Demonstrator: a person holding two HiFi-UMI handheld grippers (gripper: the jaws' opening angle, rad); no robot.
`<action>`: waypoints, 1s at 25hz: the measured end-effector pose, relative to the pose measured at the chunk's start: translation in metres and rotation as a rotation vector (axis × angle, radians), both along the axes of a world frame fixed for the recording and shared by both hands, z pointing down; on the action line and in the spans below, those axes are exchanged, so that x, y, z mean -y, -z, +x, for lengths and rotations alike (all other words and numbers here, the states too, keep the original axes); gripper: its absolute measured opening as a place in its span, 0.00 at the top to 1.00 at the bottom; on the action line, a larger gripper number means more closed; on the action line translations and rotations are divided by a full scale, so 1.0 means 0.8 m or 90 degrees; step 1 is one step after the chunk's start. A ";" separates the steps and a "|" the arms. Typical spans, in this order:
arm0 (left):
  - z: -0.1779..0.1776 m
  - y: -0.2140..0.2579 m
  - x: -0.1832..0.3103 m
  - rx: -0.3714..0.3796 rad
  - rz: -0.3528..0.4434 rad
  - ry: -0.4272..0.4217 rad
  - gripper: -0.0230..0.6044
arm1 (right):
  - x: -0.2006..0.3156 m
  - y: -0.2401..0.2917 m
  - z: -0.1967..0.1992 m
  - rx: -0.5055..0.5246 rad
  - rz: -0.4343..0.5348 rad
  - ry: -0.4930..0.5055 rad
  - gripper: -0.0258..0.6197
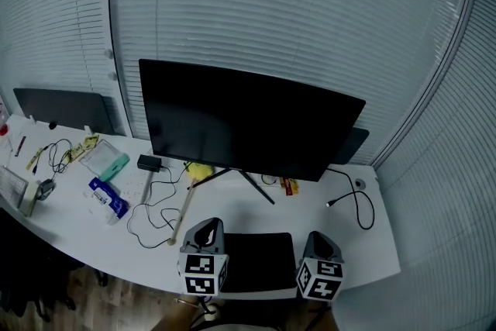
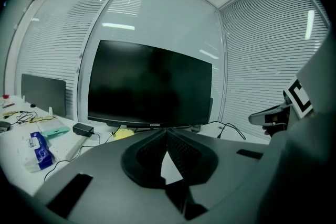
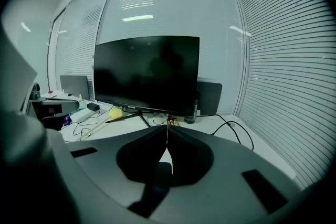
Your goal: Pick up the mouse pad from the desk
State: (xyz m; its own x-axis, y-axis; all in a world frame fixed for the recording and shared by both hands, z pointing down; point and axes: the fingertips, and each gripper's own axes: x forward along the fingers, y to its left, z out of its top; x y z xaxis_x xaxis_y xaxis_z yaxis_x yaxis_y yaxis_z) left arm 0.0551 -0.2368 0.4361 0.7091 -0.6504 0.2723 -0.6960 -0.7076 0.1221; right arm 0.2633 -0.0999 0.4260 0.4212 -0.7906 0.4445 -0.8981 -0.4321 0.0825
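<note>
White curved worktop point(image 1: 70, 232), smooth and matte. Far left: tangle of thin black cables point(image 1: 58, 155). Next, a clear soft plastic pouch point(image 1: 94, 155) with a teal oblong piece point(image 1: 116, 165) at its right end; inside it or on top of it, cannot tell. Just nearer, a blue-and-white crinkly packet point(image 1: 108, 198) lies flat. A small black boxy power adapter point(image 1: 149, 163) sits right of the pouch, with a thin cord looping off toward the near edge. A long pale wooden stick point(image 1: 182, 213) lies slanted, its far end near a yellow rounded lump point(image 1: 200, 170). A wide black flat monitor point(image 1: 244, 124) with a glossy dark screen stands upright on thin splayed black legs point(image 1: 248, 181).

At the near edge is the left gripper point(image 1: 208, 227), grey plastic, with a marker cube on it. Its dark ribbed fingers point(image 2: 152, 152) are pressed together at the tips with nothing between them. The black rectangular mouse pad point(image 1: 256, 260), flat and matte, lies on the worktop's near edge in front of the monitor legs, between the two grippers; whether it touches either, cannot tell.

A small red-and-yellow item point(image 1: 289, 186) is just right of the legs. The right gripper point(image 1: 319, 238) has the same grey shell; its fingers point(image 3: 142, 155) are closed tip to tip and empty. A black rubbery cable point(image 1: 353, 201) curls at the worktop's right end. Slatted white blinds point(image 1: 310, 27) stand behind glass at the back.
</note>
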 end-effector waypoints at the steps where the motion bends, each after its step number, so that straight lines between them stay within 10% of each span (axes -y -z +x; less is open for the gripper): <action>1: 0.002 -0.004 0.000 0.008 -0.002 0.002 0.94 | 0.003 -0.006 0.005 0.006 -0.004 0.003 0.91; 25: -0.015 -0.096 -0.042 0.106 -0.111 0.093 0.94 | 0.004 -0.105 0.011 0.096 -0.099 0.083 0.91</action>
State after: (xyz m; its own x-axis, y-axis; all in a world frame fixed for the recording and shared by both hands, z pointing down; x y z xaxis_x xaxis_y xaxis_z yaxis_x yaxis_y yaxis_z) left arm 0.0432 -0.2033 0.5133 0.5470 -0.6759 0.4939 -0.8099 -0.5766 0.1079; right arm 0.2721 -0.1033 0.5103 0.2397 -0.7508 0.6155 -0.9526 -0.3042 -0.0001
